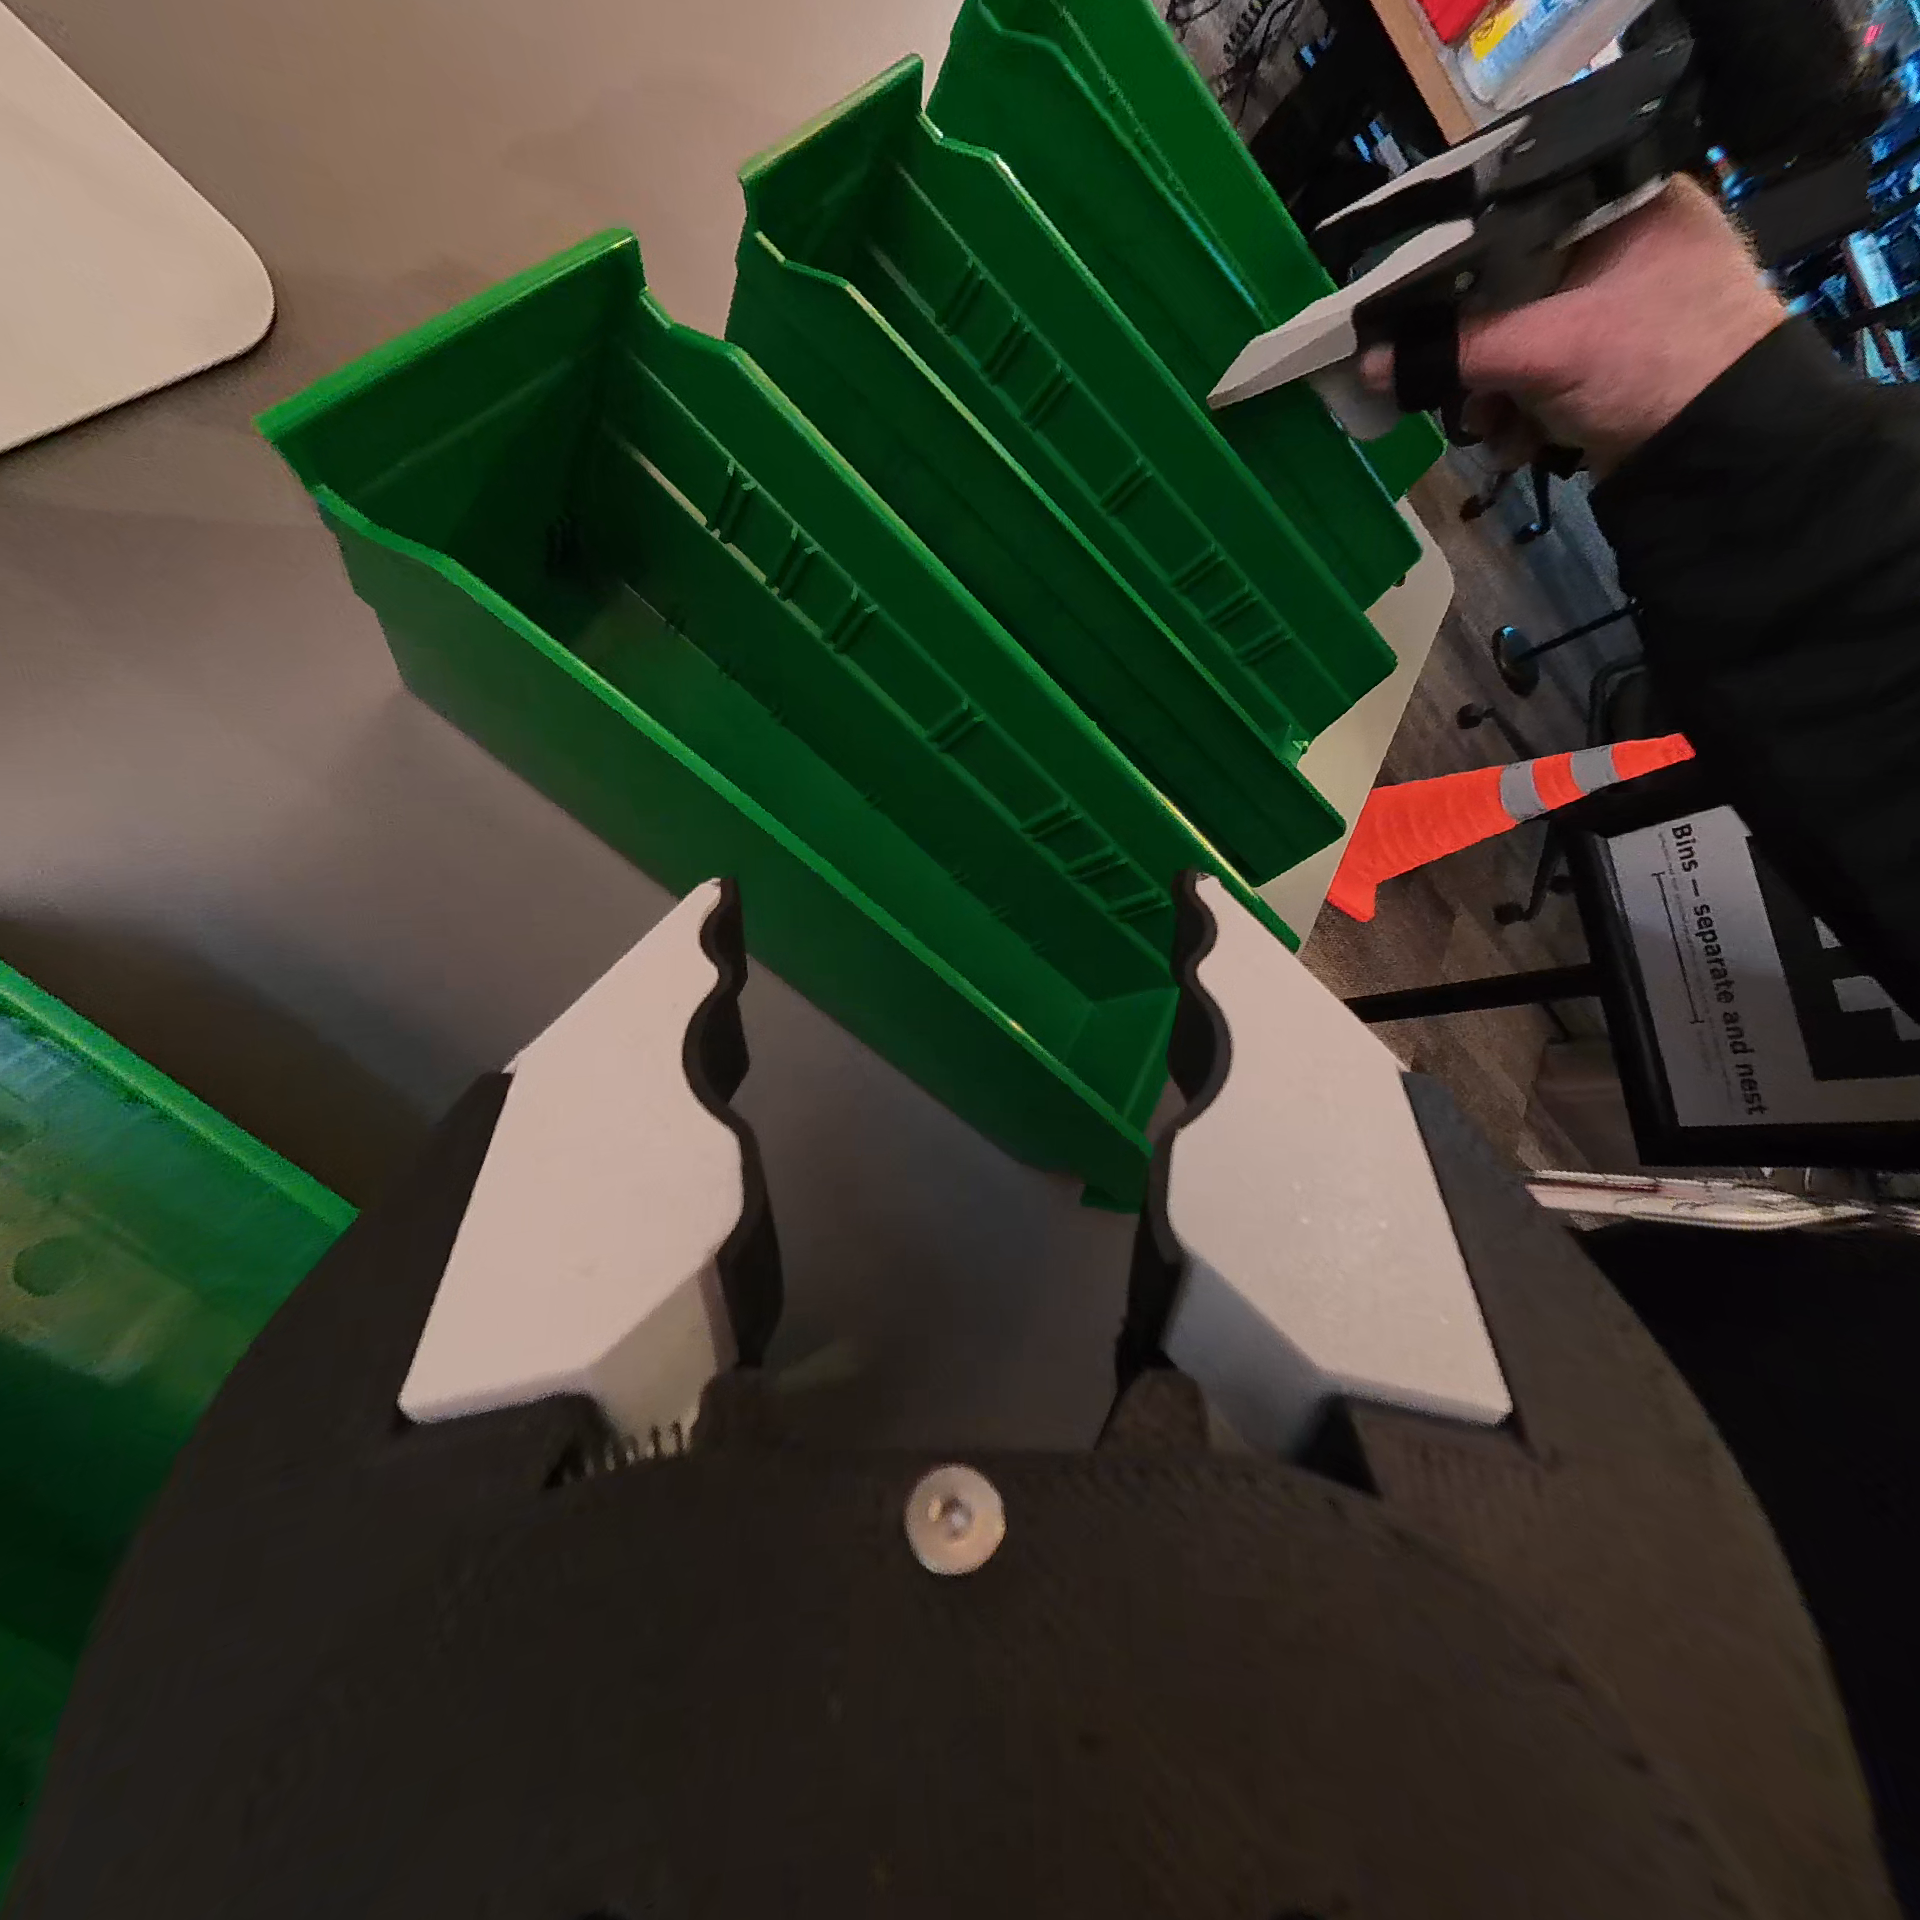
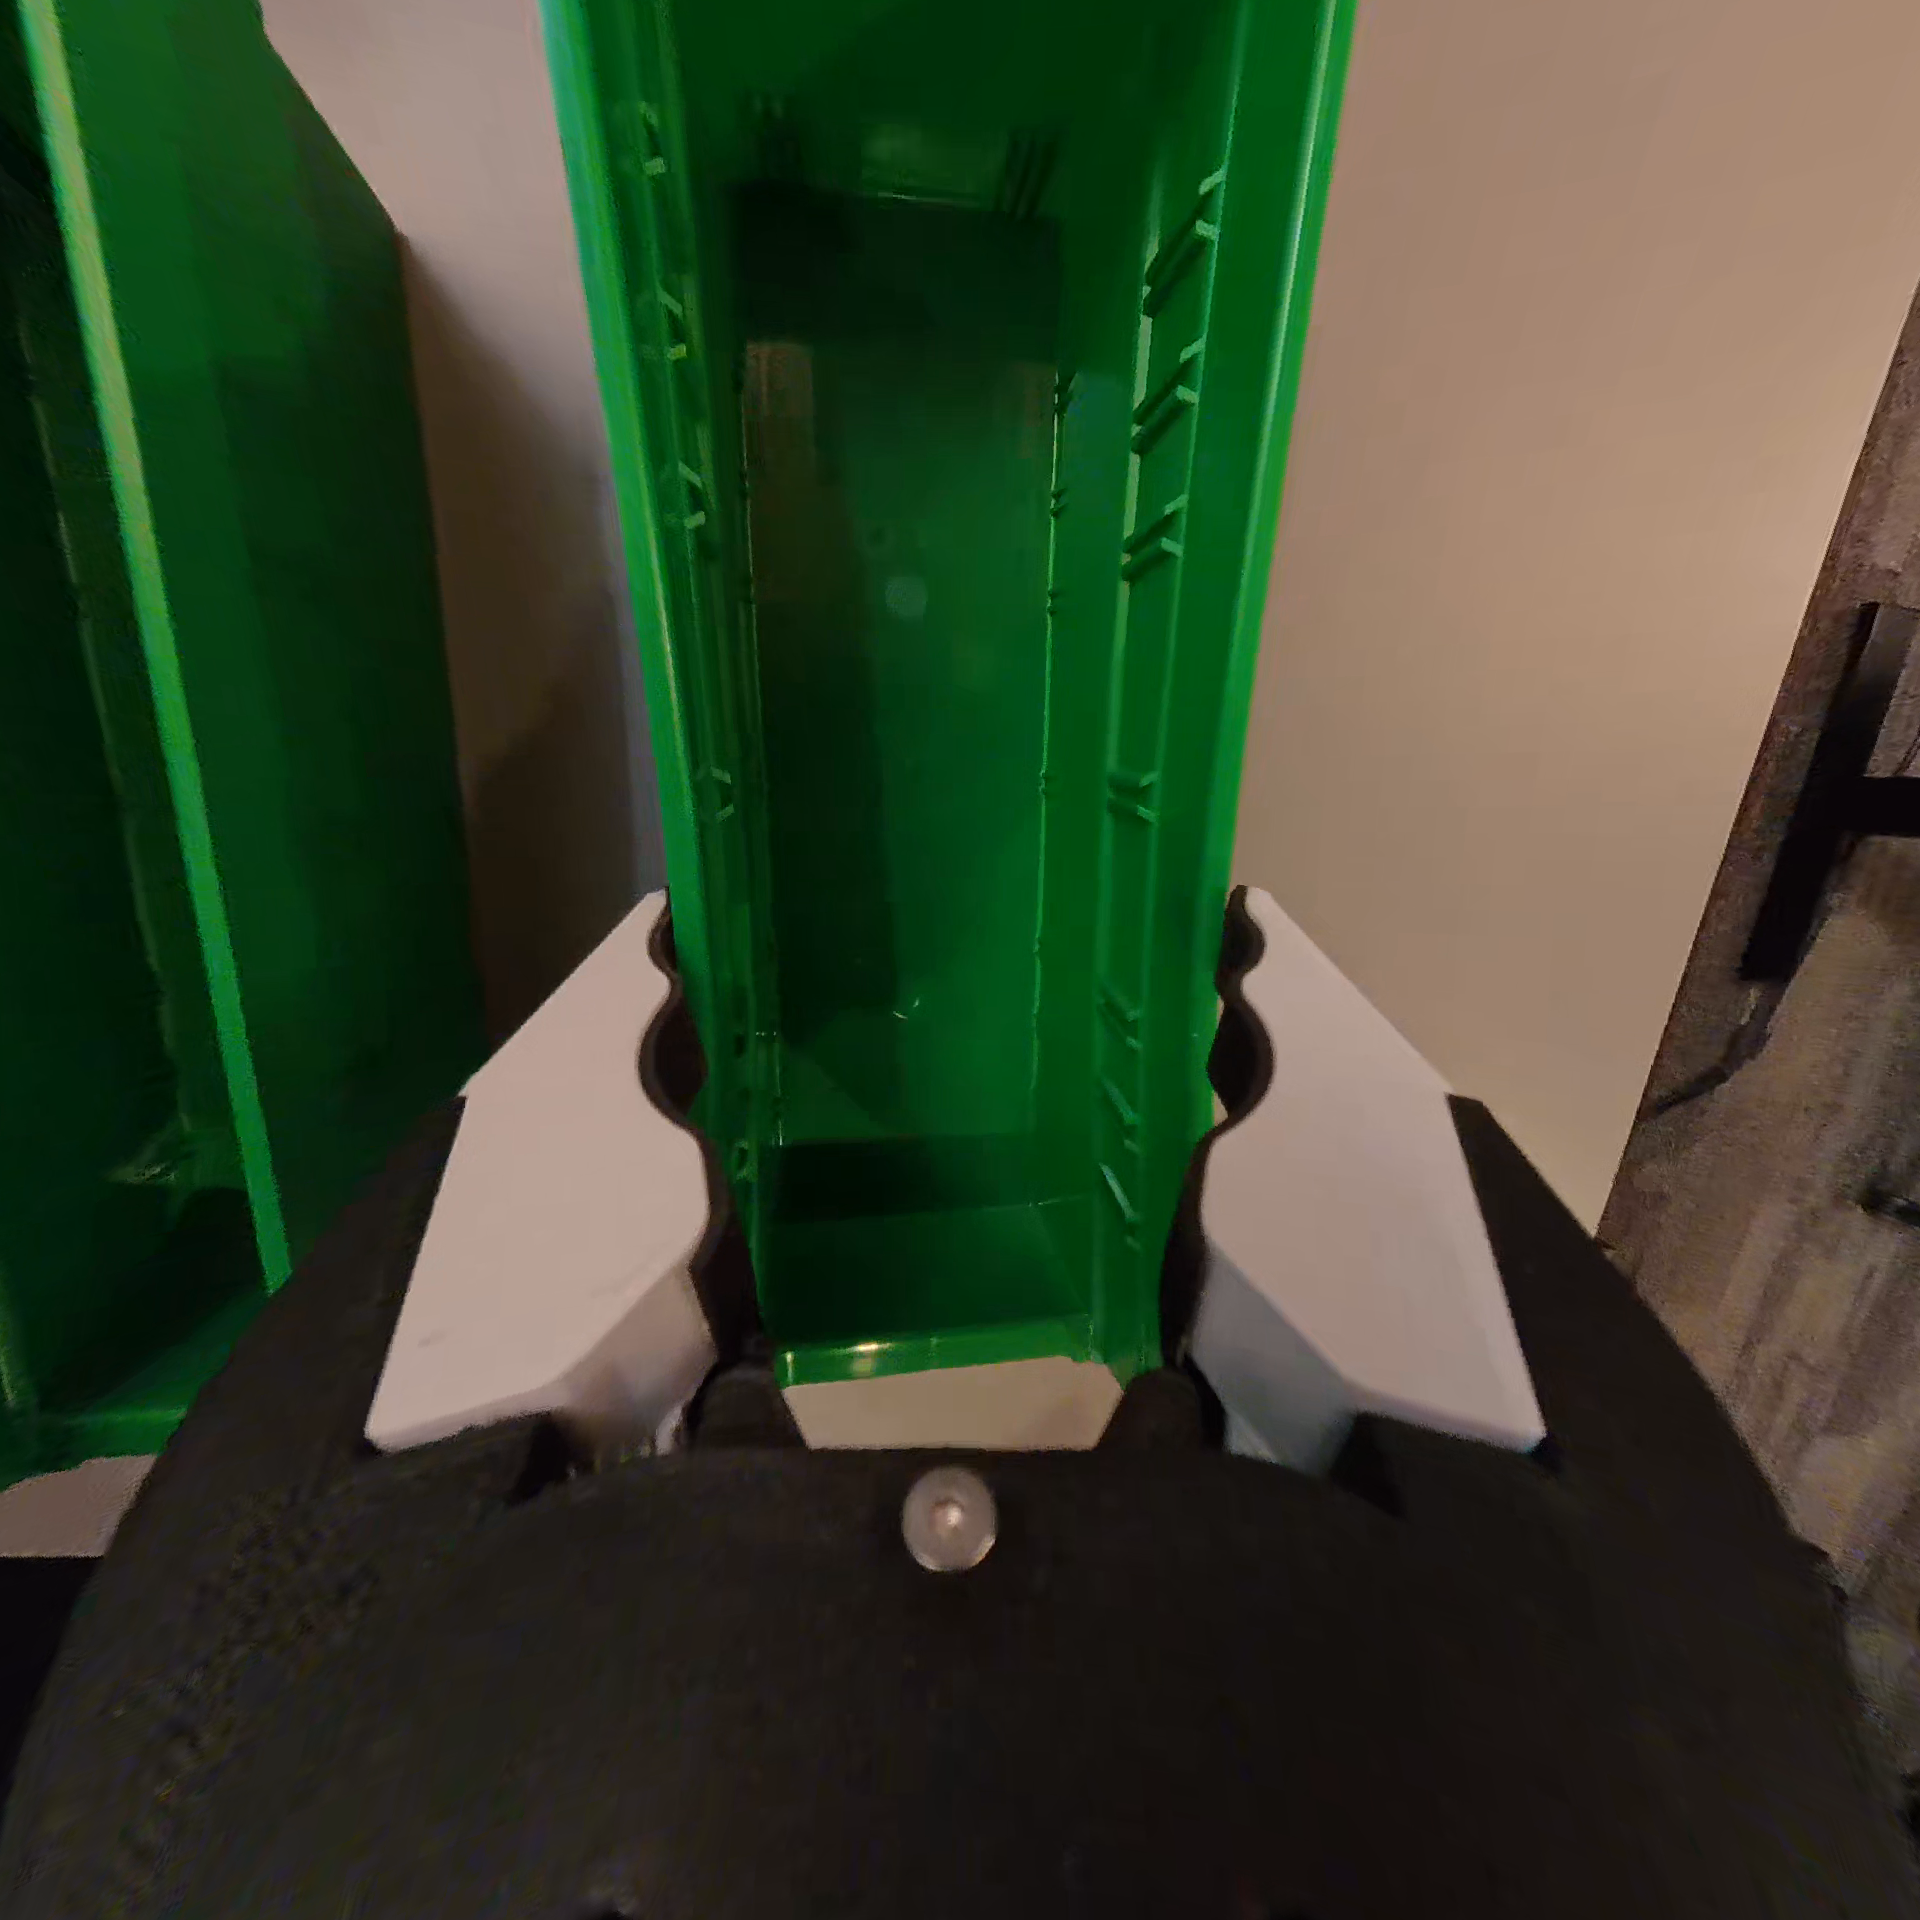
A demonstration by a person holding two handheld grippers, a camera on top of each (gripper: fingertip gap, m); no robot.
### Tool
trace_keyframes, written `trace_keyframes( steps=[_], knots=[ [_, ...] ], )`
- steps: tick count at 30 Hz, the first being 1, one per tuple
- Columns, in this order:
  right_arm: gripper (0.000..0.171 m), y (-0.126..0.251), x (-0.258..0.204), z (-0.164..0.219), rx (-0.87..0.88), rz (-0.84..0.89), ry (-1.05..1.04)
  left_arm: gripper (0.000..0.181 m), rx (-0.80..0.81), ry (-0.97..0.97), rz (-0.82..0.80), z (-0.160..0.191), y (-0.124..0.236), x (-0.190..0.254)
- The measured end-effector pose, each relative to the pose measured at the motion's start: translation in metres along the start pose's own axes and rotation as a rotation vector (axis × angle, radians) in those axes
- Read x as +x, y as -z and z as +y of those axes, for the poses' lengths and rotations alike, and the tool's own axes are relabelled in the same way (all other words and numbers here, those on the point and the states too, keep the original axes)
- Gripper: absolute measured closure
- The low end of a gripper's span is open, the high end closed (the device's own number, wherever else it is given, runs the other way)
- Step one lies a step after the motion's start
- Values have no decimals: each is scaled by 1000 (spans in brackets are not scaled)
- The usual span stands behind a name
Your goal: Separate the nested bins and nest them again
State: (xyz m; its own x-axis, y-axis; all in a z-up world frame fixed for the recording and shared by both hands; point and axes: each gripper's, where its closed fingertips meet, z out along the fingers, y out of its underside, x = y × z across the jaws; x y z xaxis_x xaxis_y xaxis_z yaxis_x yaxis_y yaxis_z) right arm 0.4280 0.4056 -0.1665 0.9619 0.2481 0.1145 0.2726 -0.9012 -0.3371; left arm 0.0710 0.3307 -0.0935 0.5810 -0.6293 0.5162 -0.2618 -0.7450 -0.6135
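Observation:
Three long green bins lie side by side on the table: a near one, a middle one and a far one. My left gripper is open and empty, above the near bin's near end. My right gripper, held in a hand, is open over the far bin. In the right wrist view that gripper hangs open over the near end of an empty bin, its jaws on either side of the bin's walls. A neighbouring bin lies to the left.
Another green bin sits at the lower left. A pale rounded board lies at the far left. Beyond the table's right edge are an orange cone and a framed sign on a black stand on the floor.

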Motion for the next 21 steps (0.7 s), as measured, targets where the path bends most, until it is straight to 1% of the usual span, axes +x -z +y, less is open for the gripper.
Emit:
trace_keyframes(
  steps=[3,6,9,11,12,14,16,18,21],
  knots=[
    [74,22,-3,-12,61,-5,-23,101,2,0,-5,0,2,-3],
    [72,65,-16,-29,118,-13,-15,101,5,2,-6,-1,5,-5],
    [71,113,-45,-43,163,-50,4,101,7,3,-11,-2,7,-10],
    [70,132,-72,-47,171,-102,12,101,15,12,-7,-3,8,-14],
    [70,136,-86,-47,163,-134,9,101,17,16,-4,-3,8,-15],
    [69,134,-114,-43,129,-181,14,101,19,17,-1,-4,8,-17],
    [68,121,-136,-37,98,-200,16,101,22,15,4,-5,8,-18],
    [69,103,-146,-30,63,-182,3,101,23,13,6,-5,9,-19],
    [67,80,-147,-22,40,-147,-24,101,25,11,6,-3,12,-21]
  ],
)
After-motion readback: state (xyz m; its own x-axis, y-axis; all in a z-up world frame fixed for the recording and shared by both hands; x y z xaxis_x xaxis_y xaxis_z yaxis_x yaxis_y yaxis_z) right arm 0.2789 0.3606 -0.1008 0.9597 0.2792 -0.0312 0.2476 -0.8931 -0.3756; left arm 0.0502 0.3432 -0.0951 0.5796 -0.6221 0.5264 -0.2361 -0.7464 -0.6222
